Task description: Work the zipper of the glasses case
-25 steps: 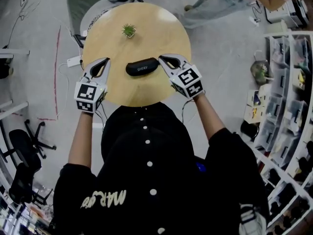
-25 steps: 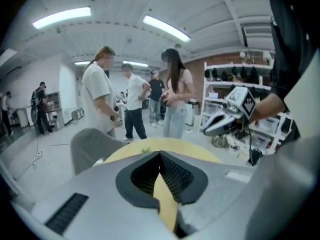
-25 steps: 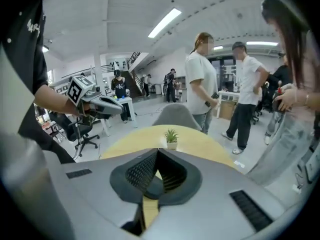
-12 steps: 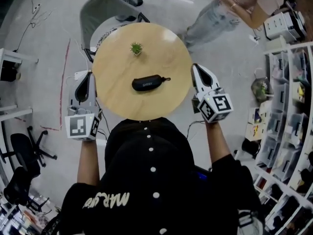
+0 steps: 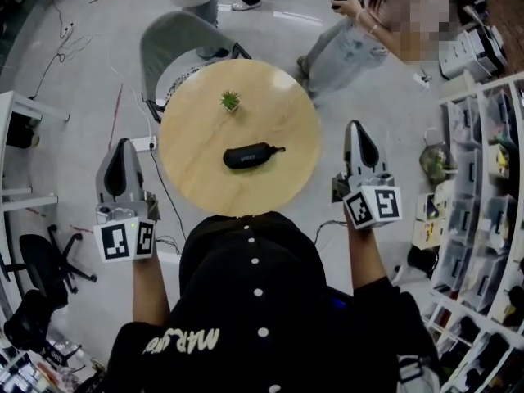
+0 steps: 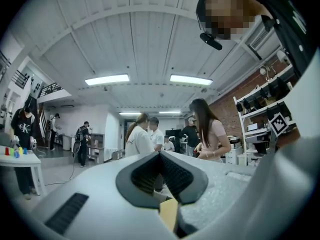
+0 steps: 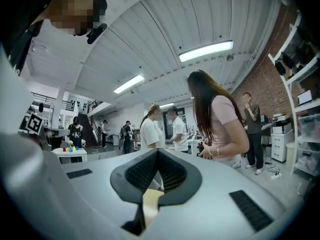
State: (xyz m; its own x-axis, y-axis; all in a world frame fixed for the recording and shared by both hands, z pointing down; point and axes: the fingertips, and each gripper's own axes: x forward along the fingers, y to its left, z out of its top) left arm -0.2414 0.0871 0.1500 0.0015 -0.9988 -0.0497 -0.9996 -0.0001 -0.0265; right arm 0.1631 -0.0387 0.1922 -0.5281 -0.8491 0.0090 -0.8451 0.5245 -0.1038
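Glasses case (image 5: pixel 250 155) lies near the middle of the round table (image 5: pixel 196 137), zipped, with a small plant (image 5: pixel 230 100) near it. Left gripper (image 5: pixel 123 144) and right gripper (image 5: pixel 355 125) hang beyond the table's two sides, well apart from the case, each with jaws pressed together on nothing.

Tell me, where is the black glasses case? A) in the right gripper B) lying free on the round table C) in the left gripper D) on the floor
B: the glasses case lies on the round table, while the left gripper and right gripper hang shut beside the table.
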